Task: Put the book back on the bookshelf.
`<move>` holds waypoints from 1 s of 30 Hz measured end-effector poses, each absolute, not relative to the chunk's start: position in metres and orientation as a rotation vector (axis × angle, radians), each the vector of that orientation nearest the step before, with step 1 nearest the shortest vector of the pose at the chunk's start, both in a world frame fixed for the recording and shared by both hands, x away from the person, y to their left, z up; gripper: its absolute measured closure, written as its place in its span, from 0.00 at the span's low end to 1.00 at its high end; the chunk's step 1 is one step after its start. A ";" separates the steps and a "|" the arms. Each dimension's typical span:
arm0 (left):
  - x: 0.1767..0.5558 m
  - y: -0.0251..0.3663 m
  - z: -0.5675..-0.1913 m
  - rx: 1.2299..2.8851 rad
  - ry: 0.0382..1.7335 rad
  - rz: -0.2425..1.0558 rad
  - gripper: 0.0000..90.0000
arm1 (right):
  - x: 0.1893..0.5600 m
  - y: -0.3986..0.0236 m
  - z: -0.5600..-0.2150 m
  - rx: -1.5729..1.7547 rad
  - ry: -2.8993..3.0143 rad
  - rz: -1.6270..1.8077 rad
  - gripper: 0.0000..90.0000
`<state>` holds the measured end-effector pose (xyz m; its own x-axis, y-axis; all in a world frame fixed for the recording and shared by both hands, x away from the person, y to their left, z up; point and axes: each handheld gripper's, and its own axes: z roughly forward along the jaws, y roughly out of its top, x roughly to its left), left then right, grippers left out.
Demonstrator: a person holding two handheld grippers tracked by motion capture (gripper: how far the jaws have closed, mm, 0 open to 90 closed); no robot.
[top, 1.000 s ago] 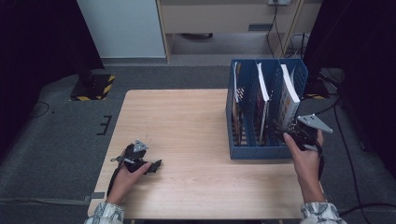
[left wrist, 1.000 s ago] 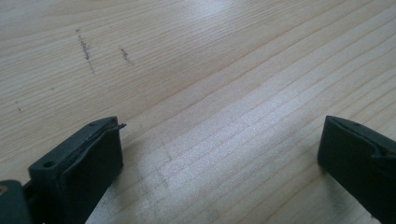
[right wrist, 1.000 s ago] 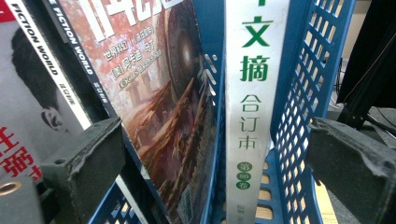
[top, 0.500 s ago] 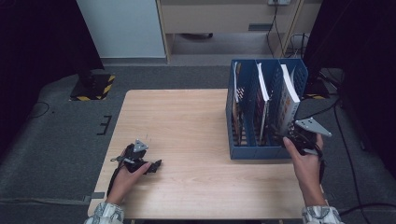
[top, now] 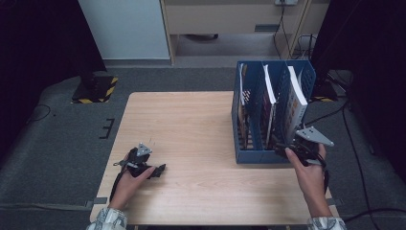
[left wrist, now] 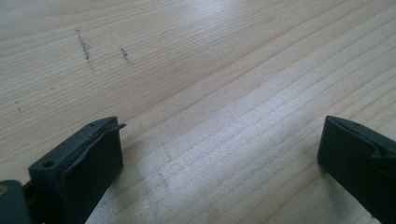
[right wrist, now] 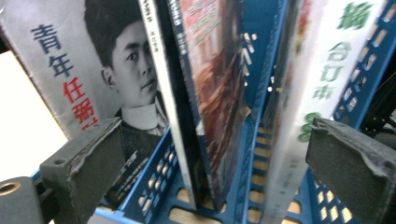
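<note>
Left gripper (top: 158,168) low over the near left part of the wooden table (top: 191,124), held in the left hand (top: 129,184). Jaws spread wide in the left gripper view (left wrist: 219,158), nothing between them but bare wood grain with a few dark scuff marks (left wrist: 86,46). Tips close to the surface; contact with the wood hard to judge from this angle.

Right gripper (top: 287,149) at the near right corner of the blue file rack (top: 261,158), held in the right hand (top: 309,175), grey plate on top pointing right. Rack standing upright on the right side of the table, three compartments running away from the person, perforated walls.

Right gripper view (right wrist: 215,172): jaws wide apart, gripping nothing, aimed straight into the open near end of the rack. Between the jaws, three upright items: a magazine with a black-and-white portrait cover (right wrist: 93,70) in the leftmost slot, leaning slightly; a thin dark book with a reddish cover (right wrist: 210,84) in the middle slot; a white-spined volume with green characters (right wrist: 322,79) in the right slot. Left jaw in front of the portrait magazine's lower corner, right jaw beside the white spine. No touch confirmed on any of them.
</note>
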<state>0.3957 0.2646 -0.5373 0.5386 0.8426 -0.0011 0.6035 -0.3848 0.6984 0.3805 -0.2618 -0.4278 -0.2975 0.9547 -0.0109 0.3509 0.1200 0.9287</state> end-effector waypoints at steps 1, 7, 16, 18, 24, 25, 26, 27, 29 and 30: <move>0.396 0.265 -0.537 2.123 1.163 0.472 0.00 | 0.380 -0.260 -0.429 1.268 1.750 1.174 0.05; 0.396 0.265 -0.537 2.124 1.163 0.472 0.00 | 0.377 -0.250 -0.431 1.249 1.785 1.196 0.05; 0.396 0.265 -0.537 2.124 1.163 0.472 0.00 | 0.371 -0.226 -0.432 1.203 1.882 1.239 0.07; 0.396 0.265 -0.537 2.124 1.163 0.472 0.00 | 0.370 -0.219 -0.434 1.186 1.914 1.244 0.07; 0.396 0.265 -0.537 2.124 1.164 0.472 0.00 | 0.366 -0.199 -0.441 1.150 2.002 1.263 0.07; 0.396 0.265 -0.537 2.123 1.164 0.472 0.00 | 0.365 -0.196 -0.442 1.144 2.009 1.261 0.07; 0.396 0.265 -0.537 2.124 1.164 0.472 0.00 | 0.364 -0.194 -0.443 1.137 2.021 1.261 0.08; 0.396 0.265 -0.537 2.123 1.164 0.472 0.00 | 0.363 -0.190 -0.445 1.129 2.034 1.264 0.08; 0.396 0.265 -0.537 2.124 1.163 0.472 0.00 | 0.361 -0.186 -0.447 1.121 2.048 1.271 0.08; 0.396 0.265 -0.537 2.124 1.164 0.472 0.00 | 0.361 -0.185 -0.448 1.121 2.055 1.272 0.07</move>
